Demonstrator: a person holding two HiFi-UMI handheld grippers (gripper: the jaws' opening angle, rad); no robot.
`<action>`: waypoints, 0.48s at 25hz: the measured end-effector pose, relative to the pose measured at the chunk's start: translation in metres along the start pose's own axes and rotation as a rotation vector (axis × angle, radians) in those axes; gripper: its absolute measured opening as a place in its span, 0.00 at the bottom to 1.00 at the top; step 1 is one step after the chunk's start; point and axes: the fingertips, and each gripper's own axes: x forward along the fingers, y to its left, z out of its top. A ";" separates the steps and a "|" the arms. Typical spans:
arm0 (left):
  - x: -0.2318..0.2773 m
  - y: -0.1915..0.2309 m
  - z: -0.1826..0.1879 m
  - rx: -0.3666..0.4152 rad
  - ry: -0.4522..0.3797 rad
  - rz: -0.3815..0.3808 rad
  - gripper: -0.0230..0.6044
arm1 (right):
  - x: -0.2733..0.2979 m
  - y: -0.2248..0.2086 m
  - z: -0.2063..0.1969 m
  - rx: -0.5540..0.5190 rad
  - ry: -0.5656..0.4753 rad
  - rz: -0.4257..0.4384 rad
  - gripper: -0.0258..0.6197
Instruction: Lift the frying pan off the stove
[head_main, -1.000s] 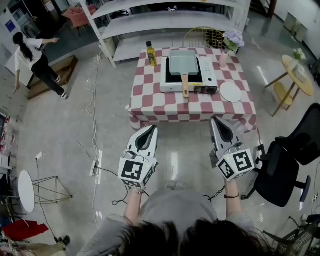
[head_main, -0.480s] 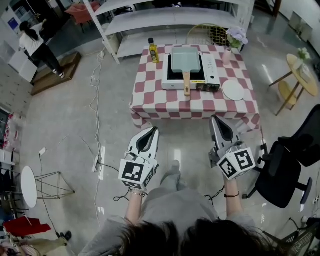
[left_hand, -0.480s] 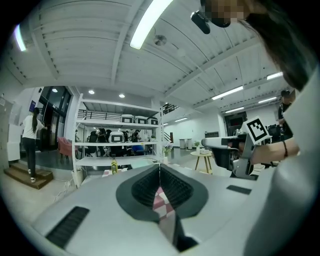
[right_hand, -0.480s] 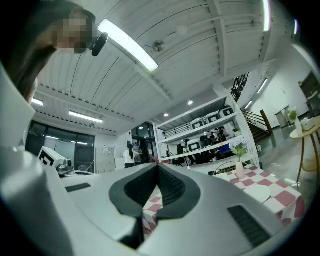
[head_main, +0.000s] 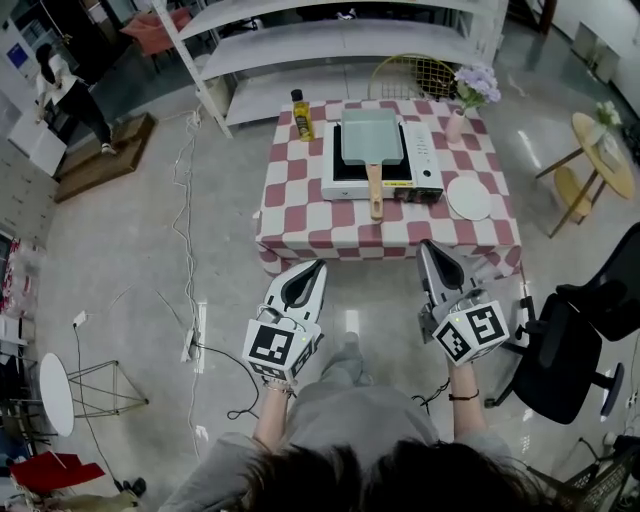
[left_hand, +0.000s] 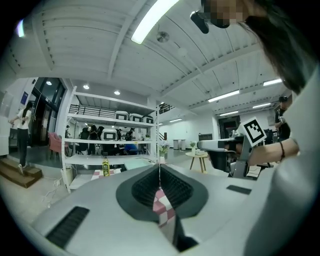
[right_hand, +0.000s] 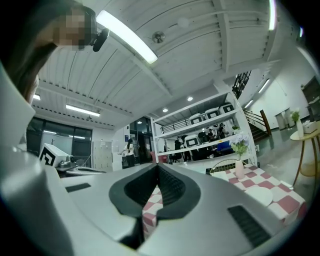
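A rectangular grey-green frying pan (head_main: 371, 137) with a wooden handle (head_main: 375, 191) rests on a white portable stove (head_main: 418, 160) on the red-and-white checked table (head_main: 300, 210), seen in the head view. My left gripper (head_main: 316, 267) and right gripper (head_main: 431, 247) are held in front of the person, short of the table's near edge, both shut with nothing between the jaws. In the left gripper view the shut left gripper (left_hand: 159, 166) points toward the table. In the right gripper view the right gripper (right_hand: 157, 165) is likewise shut and empty.
A yellow bottle (head_main: 300, 113), a pink vase with flowers (head_main: 461, 120) and a white plate (head_main: 469, 198) share the table. White shelving (head_main: 330, 40) stands behind. A black office chair (head_main: 575, 340) is at right, cables (head_main: 190, 250) lie on the floor at left. A person (head_main: 65, 90) stands far left.
The person has stepped closer to the table, which sits slightly lower and nearer in the head view. Both grippers stay shut and keep their pose. The distant person has moved.
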 end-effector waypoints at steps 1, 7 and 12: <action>0.006 0.005 0.000 0.002 0.000 -0.007 0.08 | 0.006 -0.003 -0.001 -0.003 0.005 -0.011 0.07; 0.045 0.027 0.003 -0.009 -0.004 -0.052 0.08 | 0.041 -0.025 -0.001 0.019 -0.002 -0.042 0.07; 0.071 0.043 0.001 -0.024 0.011 -0.097 0.08 | 0.068 -0.036 -0.002 0.040 -0.004 -0.052 0.07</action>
